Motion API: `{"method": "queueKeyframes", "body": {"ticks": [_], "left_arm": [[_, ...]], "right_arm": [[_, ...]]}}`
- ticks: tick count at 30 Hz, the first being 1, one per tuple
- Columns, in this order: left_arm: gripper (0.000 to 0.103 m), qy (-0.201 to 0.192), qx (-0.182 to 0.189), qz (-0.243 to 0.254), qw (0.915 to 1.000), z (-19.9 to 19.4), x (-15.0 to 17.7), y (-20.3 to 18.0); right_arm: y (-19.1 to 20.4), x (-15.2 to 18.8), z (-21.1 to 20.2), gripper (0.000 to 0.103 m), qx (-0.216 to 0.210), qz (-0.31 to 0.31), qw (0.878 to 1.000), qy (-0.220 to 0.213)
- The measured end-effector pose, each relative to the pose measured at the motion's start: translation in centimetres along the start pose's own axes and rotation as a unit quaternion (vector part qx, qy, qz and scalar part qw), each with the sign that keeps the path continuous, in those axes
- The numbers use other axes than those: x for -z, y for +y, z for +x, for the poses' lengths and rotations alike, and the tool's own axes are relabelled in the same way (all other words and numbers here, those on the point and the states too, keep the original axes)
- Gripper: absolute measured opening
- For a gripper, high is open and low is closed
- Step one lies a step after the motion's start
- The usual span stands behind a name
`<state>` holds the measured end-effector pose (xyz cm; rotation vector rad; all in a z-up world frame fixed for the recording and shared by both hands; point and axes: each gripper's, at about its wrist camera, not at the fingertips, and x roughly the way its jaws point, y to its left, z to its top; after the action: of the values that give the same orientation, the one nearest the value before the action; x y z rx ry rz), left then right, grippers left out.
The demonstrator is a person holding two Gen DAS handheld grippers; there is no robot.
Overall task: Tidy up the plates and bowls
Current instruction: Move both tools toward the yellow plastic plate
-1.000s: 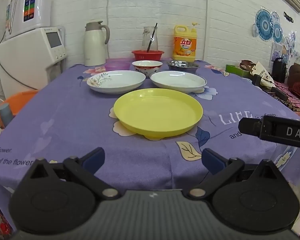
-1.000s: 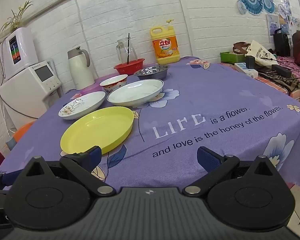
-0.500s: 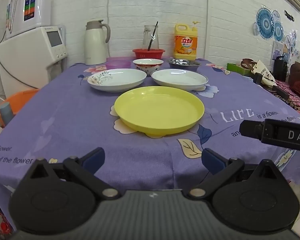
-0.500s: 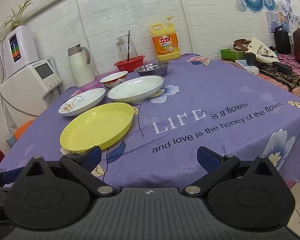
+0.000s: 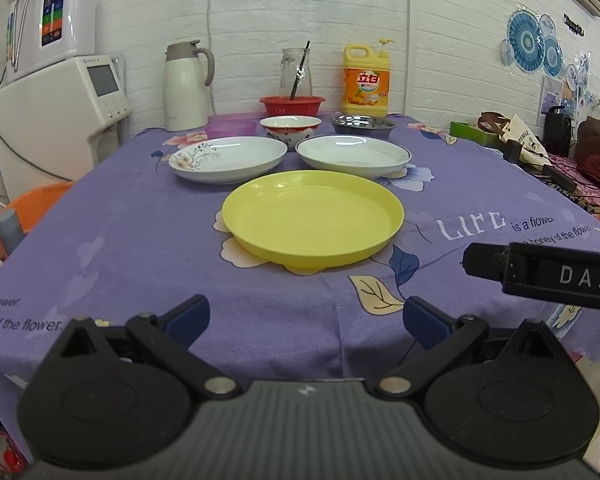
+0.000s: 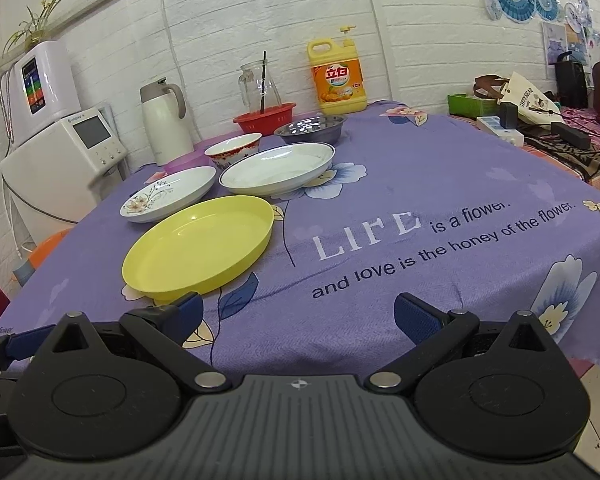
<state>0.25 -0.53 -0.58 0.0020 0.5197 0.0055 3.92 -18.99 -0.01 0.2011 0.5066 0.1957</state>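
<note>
Left claw (image 5: 306, 312): released, jaws spread wide with nothing between them, held over the near edge of the table (image 5: 100, 248).
Right claw (image 6: 296, 314): also released and empty, low over the near edge; its body showed at the right of the left wrist view.
Change since a second ago: both claws had edged a little forward — the dishes sat slightly larger in both views — while every jaw kept the same spread.
Yellow plate (image 5: 312, 220): nearest dish, ahead of the left claw and just off the right claw's left finger (image 6: 184, 312); it had not moved on the cloth.
Floral plate (image 5: 228, 159): behind the yellow one to the left, apart from it, unmoved.
White plate (image 5: 353, 157): behind the yellow one to the right, just beside the floral plate, unmoved.
Red-rimmed bowl (image 5: 290, 127): upright behind the gap between the two white plates.
Steel bowl (image 5: 363, 125): right of the red-rimmed bowl — well back on the table.
Purple bowl (image 5: 231, 129): left of the red-rimmed bowl.
Red basket (image 5: 292, 105): at the back by the wall.
Flask (image 5: 185, 86): back left.
Soap bottle (image 5: 366, 80): back right.
</note>
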Motion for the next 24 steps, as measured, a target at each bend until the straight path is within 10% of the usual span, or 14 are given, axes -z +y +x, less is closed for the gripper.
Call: {"method": "queueKeyframes", "body": {"ticks": [24], "left_arm": [[0.103,0.003,0.006,0.003,1.0,0.14,0.23,-0.06]], "right_arm": [[-0.23,0.35,0.16,0.103,-0.001,0.001,1.0,0.005]]}}
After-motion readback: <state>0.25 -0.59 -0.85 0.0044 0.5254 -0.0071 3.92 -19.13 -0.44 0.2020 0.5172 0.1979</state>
